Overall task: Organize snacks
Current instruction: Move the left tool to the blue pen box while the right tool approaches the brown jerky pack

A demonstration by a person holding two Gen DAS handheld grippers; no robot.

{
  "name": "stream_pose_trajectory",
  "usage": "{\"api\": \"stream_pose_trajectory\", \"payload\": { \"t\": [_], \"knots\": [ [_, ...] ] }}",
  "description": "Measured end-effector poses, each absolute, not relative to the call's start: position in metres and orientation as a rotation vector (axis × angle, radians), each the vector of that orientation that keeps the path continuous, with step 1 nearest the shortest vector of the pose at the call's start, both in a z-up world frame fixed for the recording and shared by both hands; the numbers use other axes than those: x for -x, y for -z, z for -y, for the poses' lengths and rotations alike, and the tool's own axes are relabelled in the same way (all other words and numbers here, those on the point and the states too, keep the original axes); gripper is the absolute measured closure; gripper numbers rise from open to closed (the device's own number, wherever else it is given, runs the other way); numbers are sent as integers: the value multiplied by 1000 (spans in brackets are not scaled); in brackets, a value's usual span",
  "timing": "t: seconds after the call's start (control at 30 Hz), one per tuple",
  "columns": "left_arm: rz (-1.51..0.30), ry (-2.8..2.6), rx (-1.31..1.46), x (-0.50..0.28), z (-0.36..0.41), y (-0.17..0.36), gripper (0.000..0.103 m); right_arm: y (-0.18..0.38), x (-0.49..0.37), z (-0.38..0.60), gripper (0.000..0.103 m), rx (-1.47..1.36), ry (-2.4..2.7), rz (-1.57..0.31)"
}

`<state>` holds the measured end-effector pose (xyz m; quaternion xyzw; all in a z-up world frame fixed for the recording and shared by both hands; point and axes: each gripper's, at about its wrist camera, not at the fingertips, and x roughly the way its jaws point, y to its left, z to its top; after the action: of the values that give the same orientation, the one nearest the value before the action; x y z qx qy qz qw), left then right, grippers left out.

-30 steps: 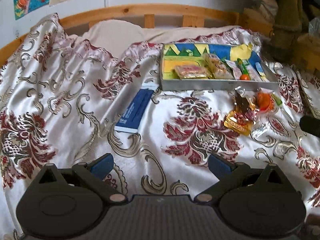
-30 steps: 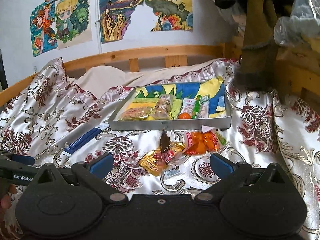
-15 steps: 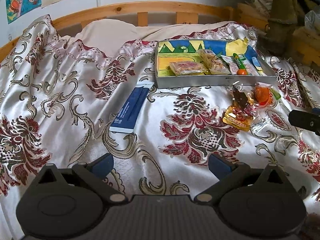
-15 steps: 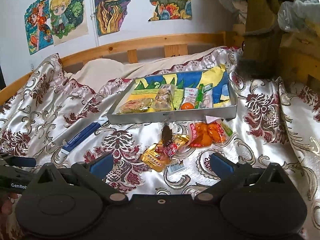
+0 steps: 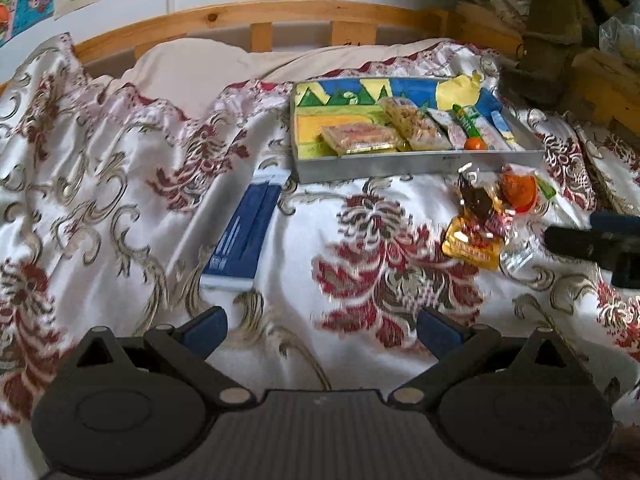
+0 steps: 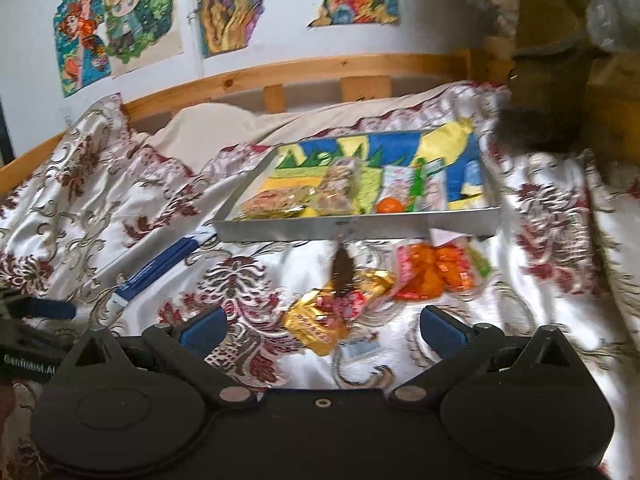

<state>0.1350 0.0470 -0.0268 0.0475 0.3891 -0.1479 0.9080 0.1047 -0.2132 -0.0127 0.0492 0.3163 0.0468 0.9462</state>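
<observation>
A grey tray [image 5: 420,164] [image 6: 360,229] with a painted bottom holds several snack packets and a small orange fruit [image 5: 475,144]. In front of it on the bed lie loose snacks: a gold packet [image 5: 472,245] [image 6: 316,322], a dark brown packet [image 5: 476,200] [image 6: 342,270] and an orange packet [image 5: 519,191] [image 6: 438,270]. My left gripper [image 5: 322,330] is open and empty, over the bedspread, left of the snacks. My right gripper [image 6: 322,326] is open and empty, just short of the gold packet; it shows at the right edge of the left wrist view [image 5: 592,240].
A blue flat box [image 5: 246,232] [image 6: 156,268] lies on the satin bedspread left of the tray. A cream pillow [image 5: 192,68] and wooden headboard [image 5: 280,12] stand behind. Wooden furniture and a brown boot [image 6: 548,92] crowd the far right.
Both grippers have moved forward toward the tray and loose snacks. The right gripper has come in closer over the gold packet. Both stay open.
</observation>
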Motion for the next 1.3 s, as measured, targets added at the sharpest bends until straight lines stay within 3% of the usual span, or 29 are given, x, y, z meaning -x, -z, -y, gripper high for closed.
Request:
{"api": "stream_pose_trajectory", "payload": {
  "t": [0.77,0.93,1.13,1.23,1.3],
  "knots": [
    [-814,404,16,-237,-76,52,1,51,-184,214,7,-25,-228,-712],
    [-856,441,79,-247,-84,58,10,57,-191,208,7,-6,-247,-725],
    [-826,423,18,-246,-80,58,10,61,-194,207,9,-20,-251,-732],
    [-844,373,-17,-251,-80,61,10,63,-195,207,13,-22,-243,-749],
    [-887,355,-1,-256,-82,66,17,64,-193,206,20,-22,-233,-747]
  ]
}}
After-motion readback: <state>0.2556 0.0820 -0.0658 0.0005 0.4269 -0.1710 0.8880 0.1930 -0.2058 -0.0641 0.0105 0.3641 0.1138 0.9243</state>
